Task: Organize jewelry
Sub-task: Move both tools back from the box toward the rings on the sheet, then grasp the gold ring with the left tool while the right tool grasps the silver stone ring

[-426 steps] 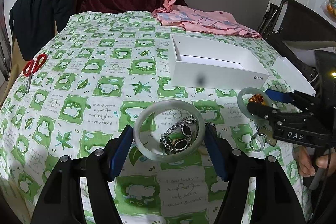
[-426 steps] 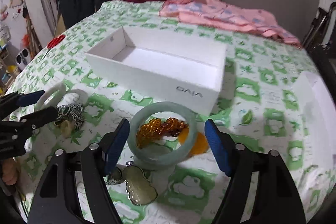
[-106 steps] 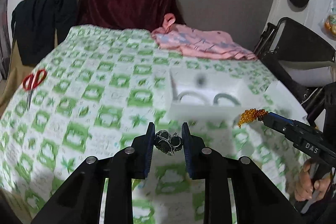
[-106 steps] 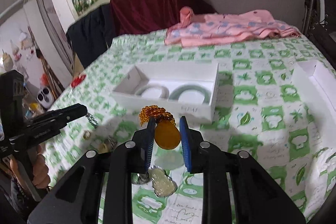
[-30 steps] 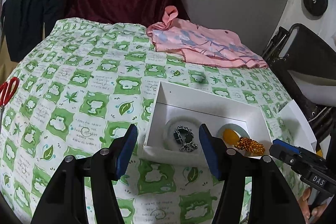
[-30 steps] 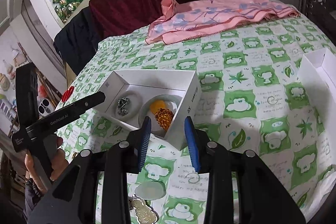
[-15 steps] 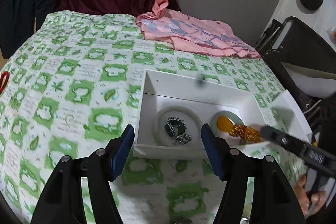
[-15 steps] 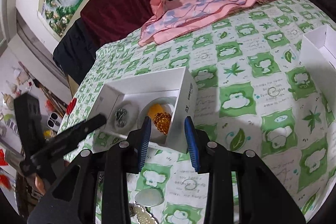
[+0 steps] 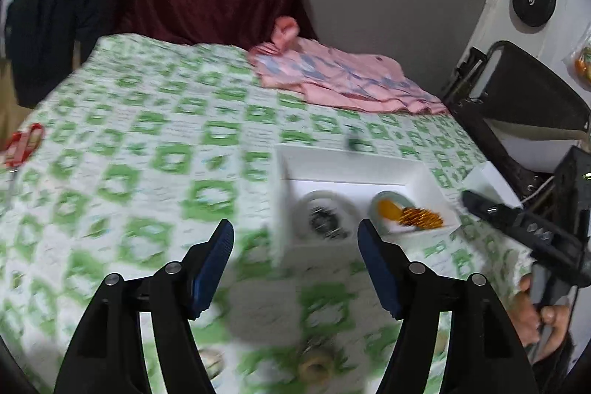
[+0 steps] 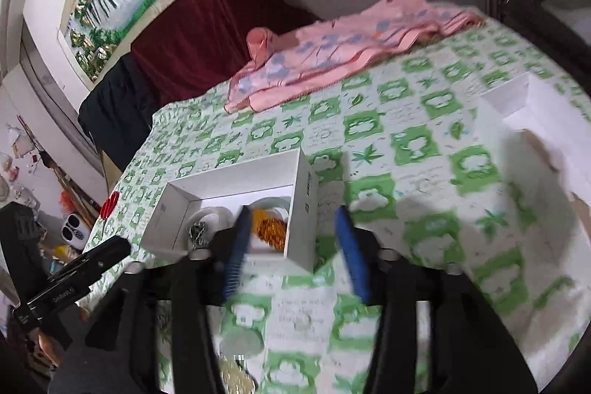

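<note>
Both tongs had just been widening and stood released with nothing between them: left tongs (image 9: 295,242), right tongs (image 10: 291,235). At centre frame, the white box (image 9: 354,168) on the green-checked bed (image 9: 147,143) held two bangles, a dark chain (image 9: 327,222) and amber beads (image 9: 421,217).

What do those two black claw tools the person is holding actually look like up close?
Each is a matte black, forked frame with silver rivets and two jaws lined with ribbed blue pads: left gripper, right gripper. Small white lettering runs along each black body. No cables show on the jaws. A bare hand grips one handle.
</note>
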Available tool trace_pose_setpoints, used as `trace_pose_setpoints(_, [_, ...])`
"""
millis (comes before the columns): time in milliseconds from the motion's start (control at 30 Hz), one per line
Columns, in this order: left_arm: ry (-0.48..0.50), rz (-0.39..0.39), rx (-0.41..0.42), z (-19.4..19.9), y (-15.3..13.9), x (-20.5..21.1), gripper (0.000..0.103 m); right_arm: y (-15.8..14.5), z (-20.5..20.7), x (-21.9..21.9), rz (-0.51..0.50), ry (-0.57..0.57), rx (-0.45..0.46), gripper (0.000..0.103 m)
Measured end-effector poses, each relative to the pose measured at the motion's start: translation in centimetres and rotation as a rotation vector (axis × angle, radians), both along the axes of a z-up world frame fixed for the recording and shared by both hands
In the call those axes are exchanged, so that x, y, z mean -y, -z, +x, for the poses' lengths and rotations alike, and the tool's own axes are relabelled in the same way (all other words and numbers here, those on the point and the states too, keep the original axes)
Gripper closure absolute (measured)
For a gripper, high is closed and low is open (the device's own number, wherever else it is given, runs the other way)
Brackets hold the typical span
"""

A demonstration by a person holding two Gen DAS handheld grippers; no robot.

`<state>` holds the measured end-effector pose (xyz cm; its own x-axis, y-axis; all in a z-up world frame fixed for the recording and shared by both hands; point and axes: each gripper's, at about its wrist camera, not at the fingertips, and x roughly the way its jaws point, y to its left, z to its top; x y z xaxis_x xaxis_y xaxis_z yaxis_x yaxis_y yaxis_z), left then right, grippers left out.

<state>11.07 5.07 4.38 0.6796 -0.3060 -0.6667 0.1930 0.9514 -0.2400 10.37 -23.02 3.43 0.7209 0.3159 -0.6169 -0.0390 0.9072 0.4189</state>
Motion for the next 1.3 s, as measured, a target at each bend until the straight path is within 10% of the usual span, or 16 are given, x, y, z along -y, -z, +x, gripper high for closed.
trace_pose_setpoints(467, [-0.158,0.034,-0.073,-6.3,2.6,-8.0,0.026,2.4,-7.9,-1.8,-0.127,-0.015,-0.013,0.019])
trace_pose_setpoints(733, [-0.098,0.228,-0.146,-5.6,4.6,-4.5,0.014,2.5,-8.0,-3.7,-0.207,-0.08,-0.007,0.019])
trace_pose_setpoints(933, [-0.102,0.31,-0.149,-5.6,5.2,-3.6,0.004,2.5,-9.0,-7.5,-0.326,-0.234,0.019,0.051])
trace_pose_setpoints(1300, [-0.11,0.279,-0.165,-5.3,5.2,-4.1,0.004,2.6,-9.7,-10.4,-0.366,-0.361,0.028,0.063])
